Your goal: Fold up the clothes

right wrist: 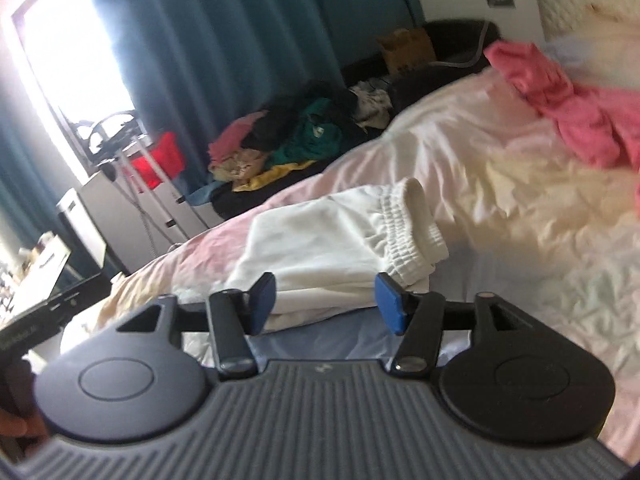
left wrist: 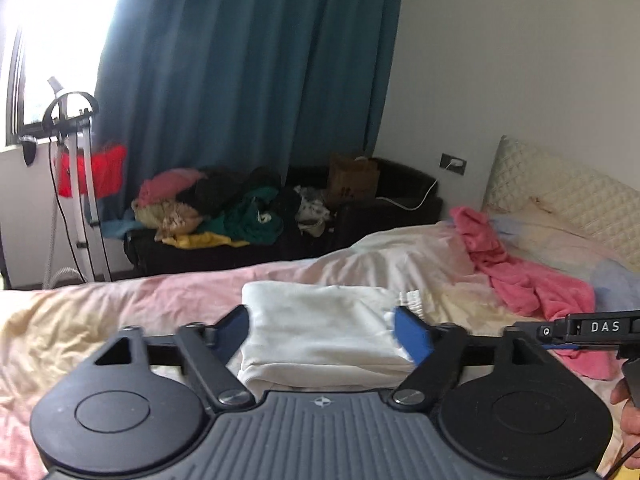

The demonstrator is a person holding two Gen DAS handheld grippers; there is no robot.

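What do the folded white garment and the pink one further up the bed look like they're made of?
Folded white garment: probably soft matte cotton knit, going by its gathered elastic waistband and limp folds. Pink garment: looks like fuzzy fleece or terry, with a napped, lumpy surface. Blur leaves both uncertain.

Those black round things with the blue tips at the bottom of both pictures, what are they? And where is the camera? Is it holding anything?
They are grabbing tools. A person carries one hand-held gripper in each hand, and a small camera sits on each, looking forward along its two fingers. One picture comes from the left hand-held gripper, the other from the right hand-held gripper. The blue tips are soft pads for pinching cloth. Both grippers are open and hold nothing. In front of them lies a folded white garment on the bed. Farther up the bed is a crumpled pink garment, not yet folded. Beside the bed, a dark sofa holds a heap of clothes.
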